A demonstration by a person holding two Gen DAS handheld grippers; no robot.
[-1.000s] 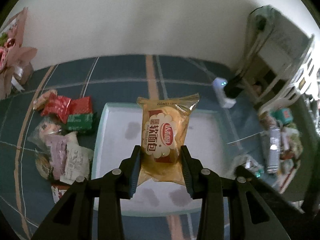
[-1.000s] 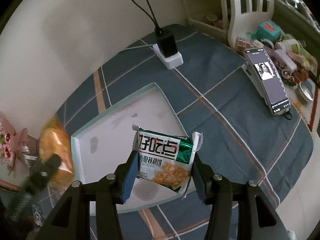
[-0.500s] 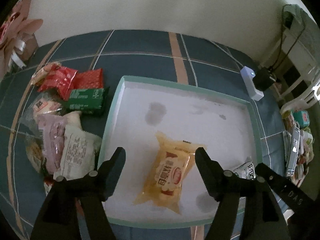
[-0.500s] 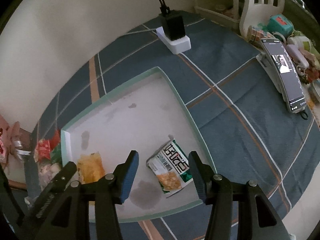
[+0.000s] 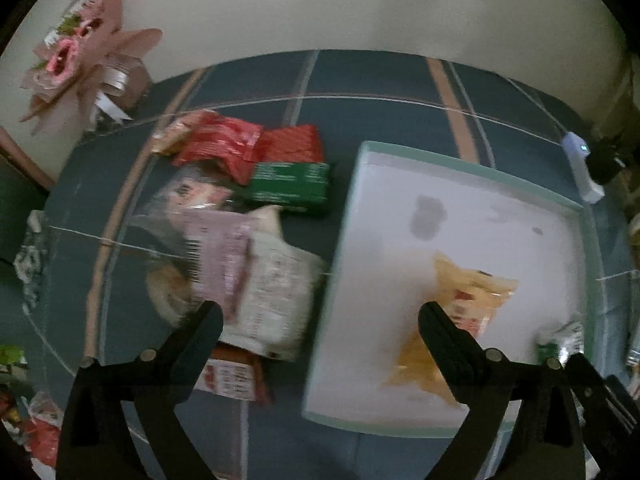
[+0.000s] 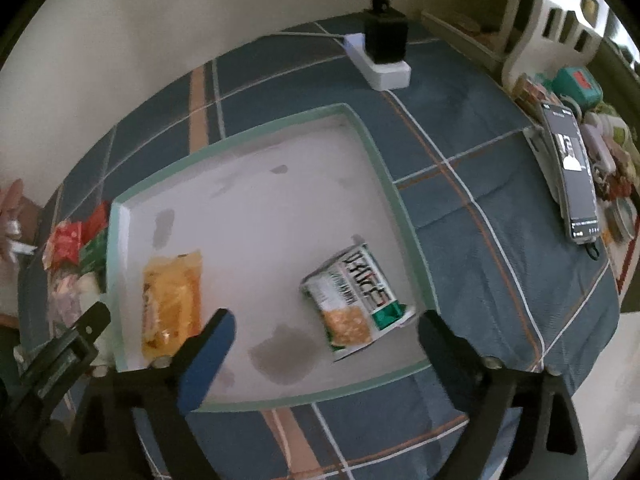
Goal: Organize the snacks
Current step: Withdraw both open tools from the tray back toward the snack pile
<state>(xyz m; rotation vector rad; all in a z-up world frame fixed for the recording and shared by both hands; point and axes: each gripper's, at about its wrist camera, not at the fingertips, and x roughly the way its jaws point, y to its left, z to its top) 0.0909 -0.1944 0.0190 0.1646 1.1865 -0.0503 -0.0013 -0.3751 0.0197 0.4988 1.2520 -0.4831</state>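
We list a shallow white tray (image 6: 372, 140) with a green rim on the desk's blue plaid cloth (image 6: 472, 248). In it lie two snacks, apart: a yellow bread packet (image 6: 170, 300) toward its left side and a green-and-white cracker packet (image 6: 356, 300) near its right rim. Our left hand-held gripper (image 5: 320, 316) has just been opening and stands wide, empty, over the tray's left edge. Our right hand-held gripper (image 6: 324, 322) has likewise just opened wide, the cracker packet lying loose below it. A heap of unsorted snack packets (image 5: 248, 216) lies left of the tray.
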